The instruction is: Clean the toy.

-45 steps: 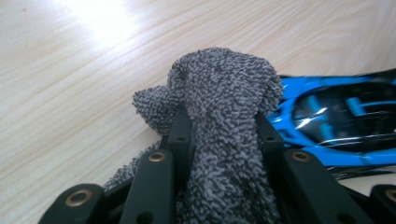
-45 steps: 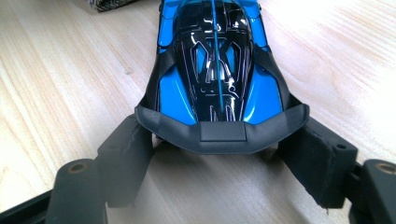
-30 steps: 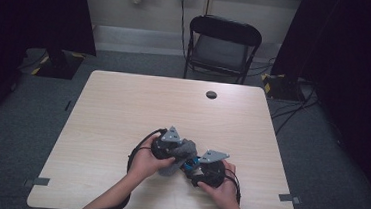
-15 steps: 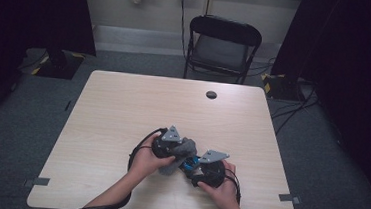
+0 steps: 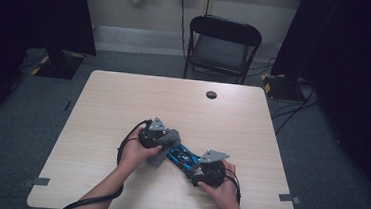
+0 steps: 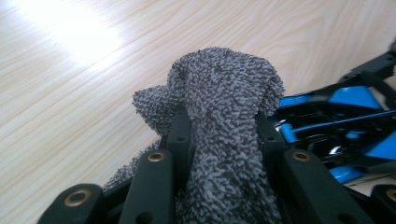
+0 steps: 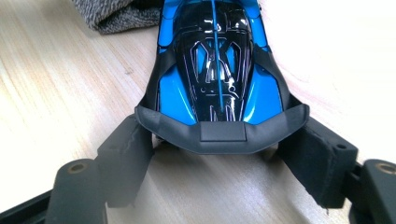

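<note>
Seen from the high view: two forearms rising from the bottom edge onto the pale wooden tabletop (image 5: 123, 104), meeting near its front middle. Left hand (image 5: 137, 153) wrapped over the left tongs (image 5: 162, 150), forearm angled up and to the right, wrist bent so the tool points toward the other hand. Right hand (image 5: 219, 187) cupped around the back of the right tongs (image 5: 196, 165), forearm slanting up and to the left, tool aimed back at the left one. Grey three-cornered plates showing on top of both.

Left tongs clamped tight on a grey terry cloth (image 6: 224, 116): in the left gripper view, fabric bunched between the black jaws and bulging out over their tips, draped down toward the wood. Cloth pressed against the near end of the blue and black toy car (image 5: 182, 157), as the right gripper view shows with the cloth (image 7: 112, 14) lying at the car's far end.

Right tongs partly spread and closed on the toy car (image 7: 215, 70): padded jaws pressing on either side of its black rear wing, body pointing away along the tool's line. Car flat on the tabletop between the two tools, just in front of the person.

Farther back, a small black round thing (image 5: 211, 94) near the far edge, and a black folding chair (image 5: 223, 45) beyond.
</note>
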Action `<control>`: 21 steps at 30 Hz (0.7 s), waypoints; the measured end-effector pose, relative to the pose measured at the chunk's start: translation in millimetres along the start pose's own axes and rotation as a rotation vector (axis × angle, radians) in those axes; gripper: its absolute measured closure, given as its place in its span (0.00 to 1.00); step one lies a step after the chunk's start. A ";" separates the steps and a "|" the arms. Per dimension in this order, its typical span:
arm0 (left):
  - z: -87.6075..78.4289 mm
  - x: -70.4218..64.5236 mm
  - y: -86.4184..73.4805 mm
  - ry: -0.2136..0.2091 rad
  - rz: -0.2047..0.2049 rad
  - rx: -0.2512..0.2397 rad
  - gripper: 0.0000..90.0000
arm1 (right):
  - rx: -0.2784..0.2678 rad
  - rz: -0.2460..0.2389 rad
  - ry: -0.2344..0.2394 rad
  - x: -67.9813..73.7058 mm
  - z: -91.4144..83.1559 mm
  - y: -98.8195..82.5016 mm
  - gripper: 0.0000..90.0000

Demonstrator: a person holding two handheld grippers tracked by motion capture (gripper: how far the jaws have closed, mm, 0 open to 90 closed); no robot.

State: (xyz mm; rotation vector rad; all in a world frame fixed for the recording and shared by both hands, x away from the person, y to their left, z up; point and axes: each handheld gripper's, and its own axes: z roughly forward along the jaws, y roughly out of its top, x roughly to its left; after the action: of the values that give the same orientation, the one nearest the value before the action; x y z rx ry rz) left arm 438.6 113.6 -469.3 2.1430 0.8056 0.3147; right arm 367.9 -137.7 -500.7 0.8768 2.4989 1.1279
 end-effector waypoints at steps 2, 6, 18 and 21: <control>-0.7 4.4 -1.5 0.009 -0.007 0.004 0.75 | 0.000 0.000 0.000 0.0 0.0 0.0 0.30; -2.0 9.8 -2.5 0.032 -0.012 0.016 0.75 | 0.000 0.001 0.000 0.0 0.0 0.0 0.30; -15.4 6.0 -5.8 0.012 -0.007 0.001 0.74 | 0.001 -0.001 0.001 -0.2 0.1 0.1 0.29; -20.1 -1.4 -5.8 0.001 0.020 -0.004 0.74 | 0.002 -0.002 0.003 -0.3 0.1 0.2 0.29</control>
State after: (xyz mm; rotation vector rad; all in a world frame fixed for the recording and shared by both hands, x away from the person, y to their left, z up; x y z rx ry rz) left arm 425.5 127.6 -460.7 2.1484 0.7840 0.3276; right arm 368.3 -137.6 -500.6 0.8736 2.5026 1.1272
